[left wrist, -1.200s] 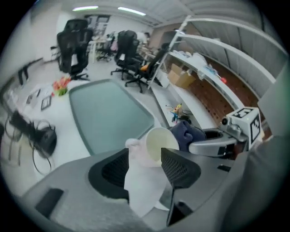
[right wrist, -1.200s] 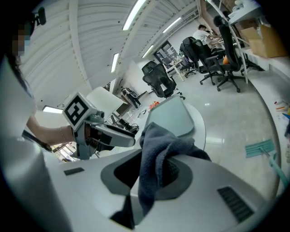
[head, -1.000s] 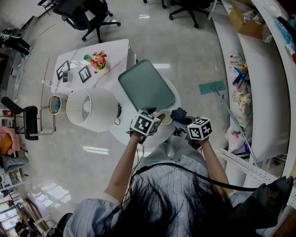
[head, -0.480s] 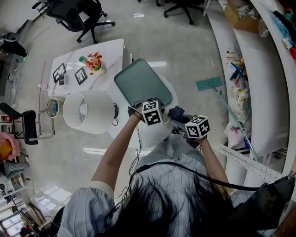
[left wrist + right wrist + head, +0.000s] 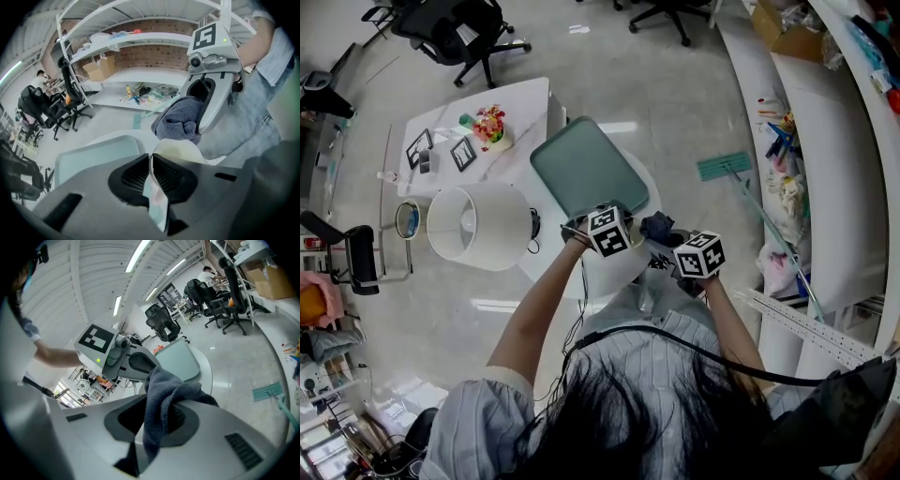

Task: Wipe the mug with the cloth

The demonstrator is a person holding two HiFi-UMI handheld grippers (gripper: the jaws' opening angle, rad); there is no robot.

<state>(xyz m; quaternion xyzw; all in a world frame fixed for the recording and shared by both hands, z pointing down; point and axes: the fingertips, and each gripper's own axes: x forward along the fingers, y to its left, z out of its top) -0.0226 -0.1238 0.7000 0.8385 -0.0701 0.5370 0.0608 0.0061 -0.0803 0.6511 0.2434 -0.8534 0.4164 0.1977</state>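
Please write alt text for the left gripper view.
The left hand-held gripper is closing its jaws on the wall of a cream mug. Just beyond it, the right hand-held gripper holds a grey cloth; a green tray lies to the left.

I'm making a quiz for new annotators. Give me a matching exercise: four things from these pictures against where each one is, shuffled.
1 cloth
2 tray
3 lampshade
4 mop

a lying on the floor
b flat on the round table
c clamped in the right tool
d left of the tray in the head view

Pairs: 1-c, 2-b, 3-d, 4-a
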